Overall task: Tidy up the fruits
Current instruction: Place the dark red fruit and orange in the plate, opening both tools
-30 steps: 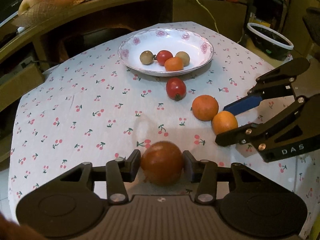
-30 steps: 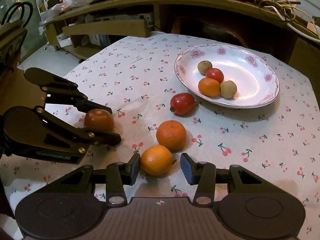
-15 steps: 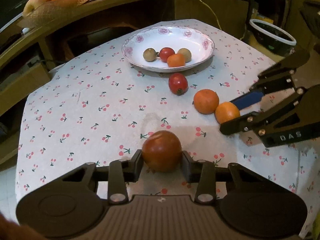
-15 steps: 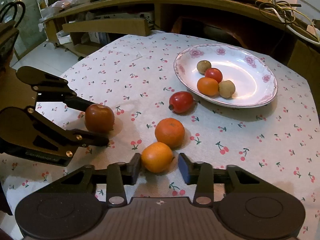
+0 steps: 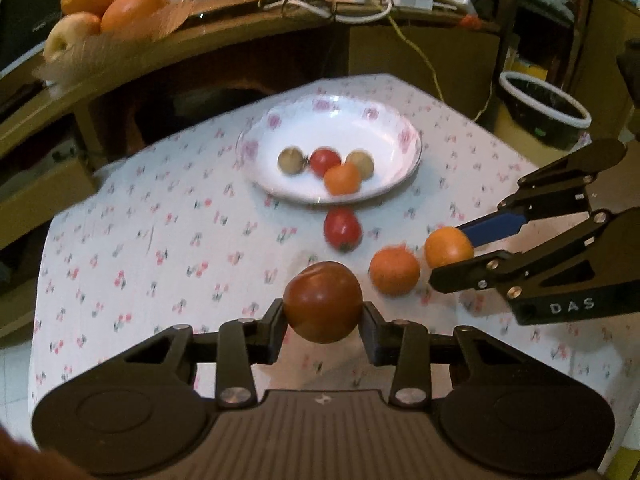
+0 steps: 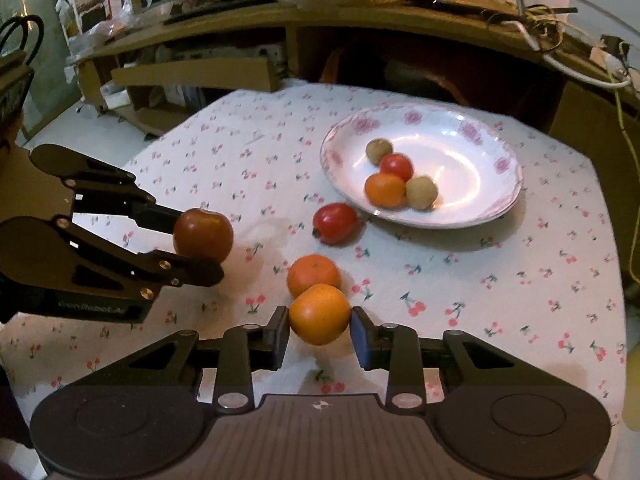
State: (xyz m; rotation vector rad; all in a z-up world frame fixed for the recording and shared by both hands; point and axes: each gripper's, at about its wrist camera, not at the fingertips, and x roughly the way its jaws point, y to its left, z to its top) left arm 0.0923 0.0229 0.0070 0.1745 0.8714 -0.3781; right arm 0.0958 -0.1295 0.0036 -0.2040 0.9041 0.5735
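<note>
Between the fingers of the left gripper (image 5: 323, 322) sits a dark red tomato (image 5: 323, 302), pinched on both sides above the desk (image 5: 132, 248). Just beside it the right gripper (image 6: 320, 332) clamps an orange (image 6: 319, 314) — a second orange (image 6: 314, 274) and a red tomato (image 6: 335, 223) lie near the plate (image 6: 496, 204).

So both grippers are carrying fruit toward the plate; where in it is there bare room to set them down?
The plate is bare across its right half and far side. Its near-left part is crowded: two brownish fruits, a small tomato and a small orange cluster there. A red tomato on the tablecloth lies just outside that near-left rim.
</note>
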